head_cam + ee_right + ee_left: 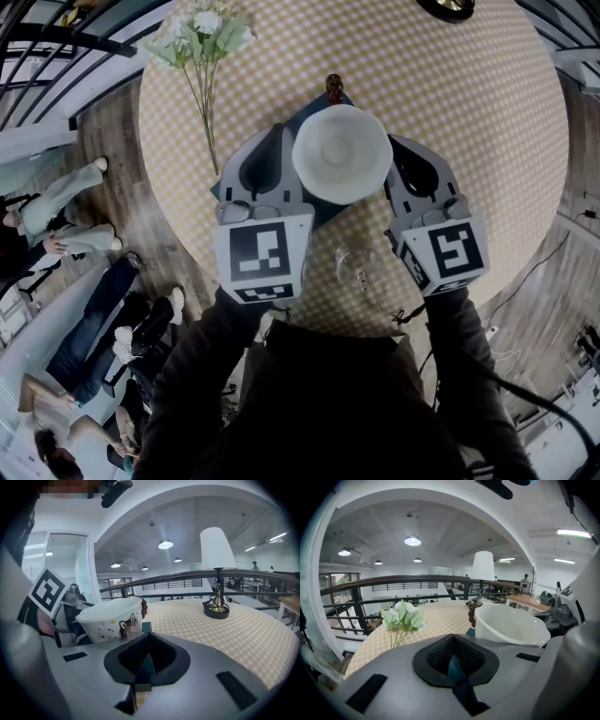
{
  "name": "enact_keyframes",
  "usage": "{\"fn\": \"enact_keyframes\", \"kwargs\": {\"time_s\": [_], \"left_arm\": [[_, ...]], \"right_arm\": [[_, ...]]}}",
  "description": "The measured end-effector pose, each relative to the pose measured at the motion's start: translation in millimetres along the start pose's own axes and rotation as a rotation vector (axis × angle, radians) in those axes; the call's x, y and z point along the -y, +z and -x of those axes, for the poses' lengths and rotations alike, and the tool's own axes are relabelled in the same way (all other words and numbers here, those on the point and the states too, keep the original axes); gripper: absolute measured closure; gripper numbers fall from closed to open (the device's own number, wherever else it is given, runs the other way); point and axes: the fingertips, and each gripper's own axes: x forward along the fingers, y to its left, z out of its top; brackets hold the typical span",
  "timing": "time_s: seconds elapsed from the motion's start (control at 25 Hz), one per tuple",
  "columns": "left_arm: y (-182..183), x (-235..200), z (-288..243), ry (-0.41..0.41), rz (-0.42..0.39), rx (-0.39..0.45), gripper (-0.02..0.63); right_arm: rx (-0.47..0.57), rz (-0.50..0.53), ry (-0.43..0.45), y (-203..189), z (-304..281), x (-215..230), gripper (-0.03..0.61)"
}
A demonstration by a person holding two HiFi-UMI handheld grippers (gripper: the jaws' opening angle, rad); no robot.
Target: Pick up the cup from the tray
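A white cup (342, 155) stands on a dark teal tray (322, 214) held over a round checked table (487, 112). My left gripper (265, 145) is shut on the tray's left edge, and a teal strip (453, 665) shows between its jaws. On the opposite edge my right gripper (412, 161) is shut too, with teal showing in its jaws (146, 665). The left gripper view has the cup (511, 627) close on the right. In the right gripper view the cup (110, 618), printed with a bear, sits to the left.
A brown beaded object (334, 87) stands at the tray's far end. White flowers (202, 37) lie at the table's far left, and a lamp (216, 573) stands at the far right. A clear glass (359, 267) sits near the table's front edge. People are seated at the left.
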Motion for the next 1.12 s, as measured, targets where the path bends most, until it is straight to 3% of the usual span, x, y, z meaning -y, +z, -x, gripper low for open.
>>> {"fn": "enact_keyframes", "kwargs": {"time_s": [0.36, 0.68, 0.88, 1.12], "left_arm": [[4.8, -12.0, -10.1, 0.005, -0.055, 0.020, 0.609], [6.6, -11.0, -6.4, 0.007, -0.064, 0.037, 0.609], [4.5, -25.8, 11.2, 0.052, 0.024, 0.069, 0.609], [2.7, -23.8, 46.5, 0.077, 0.110, 0.137, 0.608]], "right_arm": [[-0.070, 0.018, -0.003, -11.7, 10.7, -18.8, 0.572], [-0.002, 0.044, 0.035, -7.3, 12.2, -31.8, 0.571], [-0.102, 0.049, -0.019, -14.3, 23.8, -13.8, 0.571], [-0.046, 0.077, -0.017, -3.5, 39.6, -0.4, 0.571]]}}
